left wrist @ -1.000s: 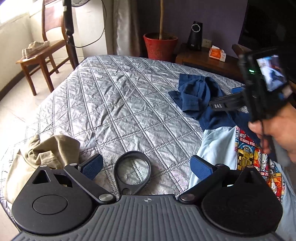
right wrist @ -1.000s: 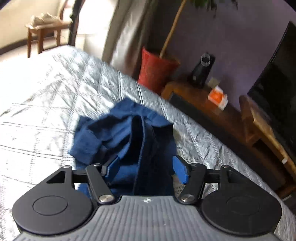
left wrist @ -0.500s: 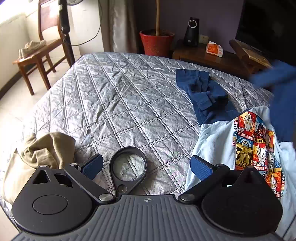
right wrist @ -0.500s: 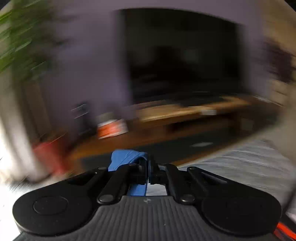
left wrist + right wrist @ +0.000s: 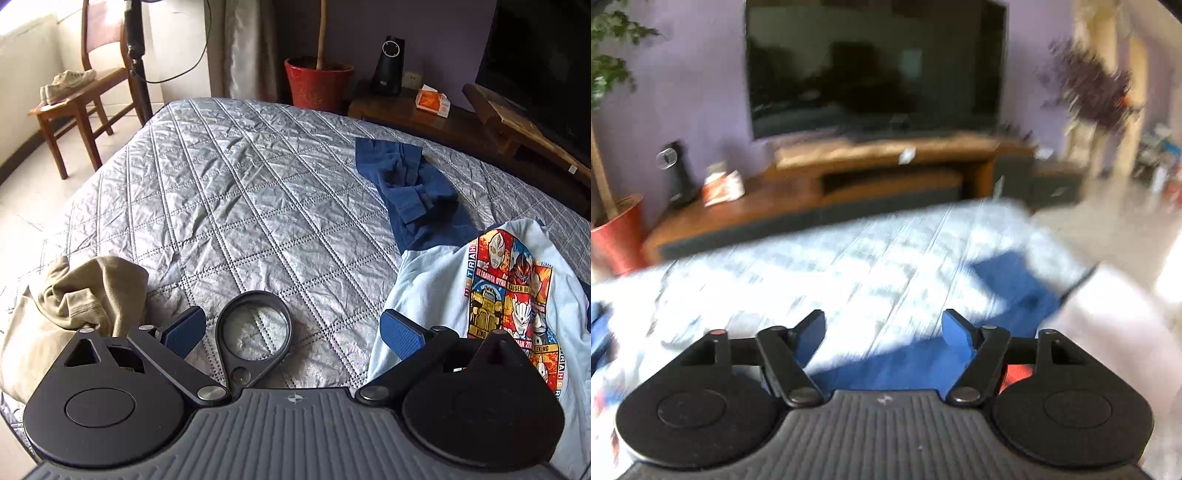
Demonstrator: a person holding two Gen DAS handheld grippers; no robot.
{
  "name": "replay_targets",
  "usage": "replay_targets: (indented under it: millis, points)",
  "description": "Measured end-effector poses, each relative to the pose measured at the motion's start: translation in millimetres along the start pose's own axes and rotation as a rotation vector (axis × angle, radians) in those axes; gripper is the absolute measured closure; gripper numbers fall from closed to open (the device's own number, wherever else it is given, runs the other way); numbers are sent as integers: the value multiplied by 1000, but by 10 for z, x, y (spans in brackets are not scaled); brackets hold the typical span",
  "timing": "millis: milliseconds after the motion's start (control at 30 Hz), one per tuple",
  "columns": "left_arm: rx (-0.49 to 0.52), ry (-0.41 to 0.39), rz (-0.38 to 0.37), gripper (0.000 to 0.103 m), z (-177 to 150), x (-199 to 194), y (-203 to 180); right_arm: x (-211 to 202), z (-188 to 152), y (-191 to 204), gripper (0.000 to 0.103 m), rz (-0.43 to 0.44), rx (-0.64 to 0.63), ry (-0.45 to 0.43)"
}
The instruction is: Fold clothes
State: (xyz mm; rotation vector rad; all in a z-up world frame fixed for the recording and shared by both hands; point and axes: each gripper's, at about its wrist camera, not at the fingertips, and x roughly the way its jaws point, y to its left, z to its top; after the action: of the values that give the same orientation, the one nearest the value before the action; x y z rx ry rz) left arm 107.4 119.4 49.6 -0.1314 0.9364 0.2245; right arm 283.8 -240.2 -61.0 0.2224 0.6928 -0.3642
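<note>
A light blue T-shirt [image 5: 436,280] with a colourful cartoon print lies on the grey quilted bed [image 5: 240,206] at the right. Its dark blue sleeve [image 5: 410,184] stretches away across the quilt. A crumpled beige garment [image 5: 70,306] lies at the bed's left edge. My left gripper [image 5: 291,330] hovers low over the quilt between the two garments, open, with nothing between its fingers. In the blurred right wrist view my right gripper [image 5: 882,328] is open above the bed, with dark blue cloth [image 5: 1012,288] lying below and to its right.
A black magnifying glass [image 5: 255,332] lies on the quilt between my left fingers. Beyond the bed stand a red plant pot [image 5: 317,83], a wooden TV cabinet [image 5: 871,177] with a television [image 5: 875,66], and a wooden chair [image 5: 81,96] holding shoes.
My right gripper shut on the dark blue sleeve, swung it to the right, and now stands open with the cloth released. The sleeve on the bed lies flatter. The left gripper barely moved.
</note>
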Motion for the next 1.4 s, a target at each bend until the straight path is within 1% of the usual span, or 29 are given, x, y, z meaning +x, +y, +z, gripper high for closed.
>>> replay_targets:
  millis: [67,100,133,167,233,300,367,400,467,500,533,567,600,633,700,800,833,867,900,933,967,1033,1067,1133,1233,1267,1300,1367,1400]
  points:
    - [3,4,-3,2,-6,4,-7,-30,-224,-190,55,78,66,131]
    - [9,4,-4,2,-11,4,-21,-33,-327,-249,56,120,72,192]
    - [14,4,-6,2,-16,4,-34,-53,-417,-283,59,148,51,234]
    - [20,4,-8,2,-21,4,-48,-80,-436,-241,60,158,15,243]
    - [31,5,-11,2,-31,4,-75,-214,-408,-135,60,189,-79,192]
    - [42,6,-10,2,-39,10,-96,-269,-280,-7,59,213,-125,143]
    - [40,11,-4,2,-40,32,-96,-227,-131,140,56,219,-159,123]
    - [38,13,-3,2,-37,39,-95,-164,-62,247,53,224,-187,127]
    - [33,16,-4,2,-33,49,-95,65,-37,487,54,209,-269,178]
    - [34,16,-5,2,-30,48,-100,150,-26,548,59,190,-299,184]
    - [37,13,-8,2,-29,43,-107,226,-14,593,61,168,-326,184]
    - [40,10,-12,2,-30,36,-114,260,24,608,67,182,-298,181]
    - [45,8,-13,2,-32,32,-121,283,71,615,69,208,-255,177]
    - [47,9,-12,2,-30,34,-120,280,125,622,69,259,-200,178]
    - [39,10,-7,2,-17,38,-104,216,220,800,68,393,-169,194]
    - [4,-8,3,2,16,20,-51,68,221,1362,65,484,-288,178]
    - [3,-9,9,2,15,22,-41,34,206,1522,64,522,-309,182]
    - [4,-8,16,2,12,26,-32,11,182,1694,61,565,-330,193]
    - [4,-5,17,2,11,29,-19,6,134,1875,57,579,-362,212]
    - [4,-3,17,2,10,32,-6,4,81,2055,56,585,-397,235]
    - [3,0,17,2,9,34,8,58,23,2183,56,570,-429,250]
    - [2,5,17,2,7,40,36,199,-97,2407,61,527,-490,278]
    - [-2,5,16,2,9,37,50,269,-157,2519,62,505,-521,291]
    - [-12,8,12,2,13,34,67,494,-163,2583,62,488,-527,291]
    - [-15,10,-2,2,17,23,66,599,-168,2602,63,452,-509,283]
    - [-13,9,-7,2,18,17,61,632,-162,2600,62,437,-497,281]
    - [-11,8,-12,2,20,11,55,665,-154,2587,58,436,-479,285]
    - [-12,6,-21,2,26,4,48,676,-151,2568,55,457,-470,285]
    - [-14,5,-23,2,29,2,47,672,-168,2582,78,467,-481,284]
